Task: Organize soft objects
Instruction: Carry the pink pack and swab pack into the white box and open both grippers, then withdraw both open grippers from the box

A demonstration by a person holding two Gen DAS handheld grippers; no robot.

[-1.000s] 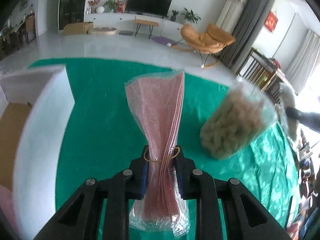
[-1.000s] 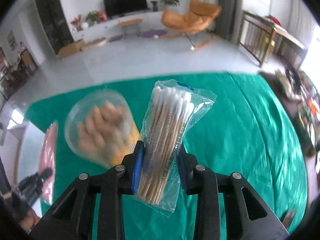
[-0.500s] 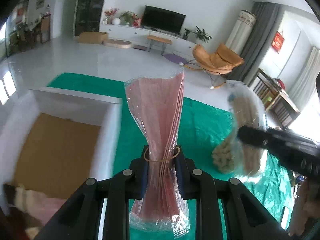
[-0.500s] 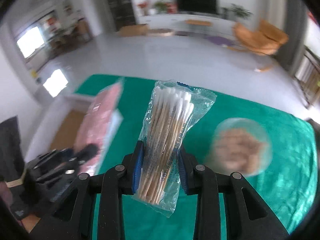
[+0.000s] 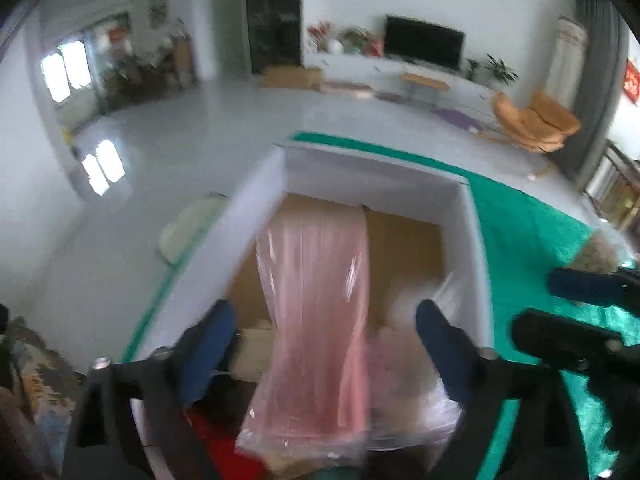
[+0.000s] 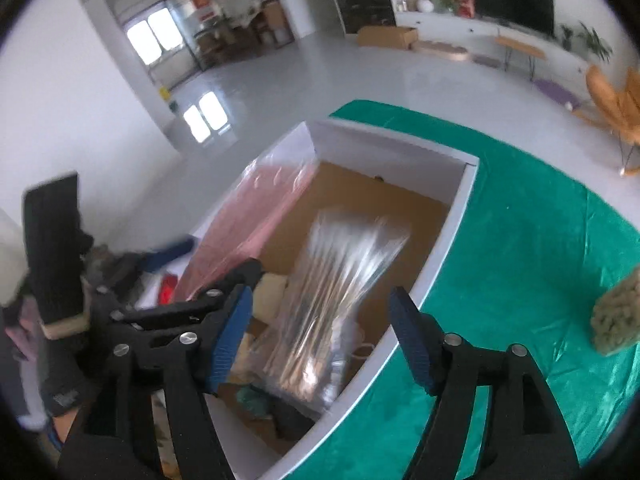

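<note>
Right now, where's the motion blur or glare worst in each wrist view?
Left wrist: the pink packet between the open left gripper is smeared, windows blown out. Right wrist: the cotton swab packet between the open right gripper streaks; the box rim stays sharp.

This is a home living room: a television on a low white cabinet, an orange lounge chair, houseplants.

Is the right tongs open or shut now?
Open. In the right wrist view the right tongs stand wide apart, touching nothing; the swab bag between them is blurred, over the white box.
</note>
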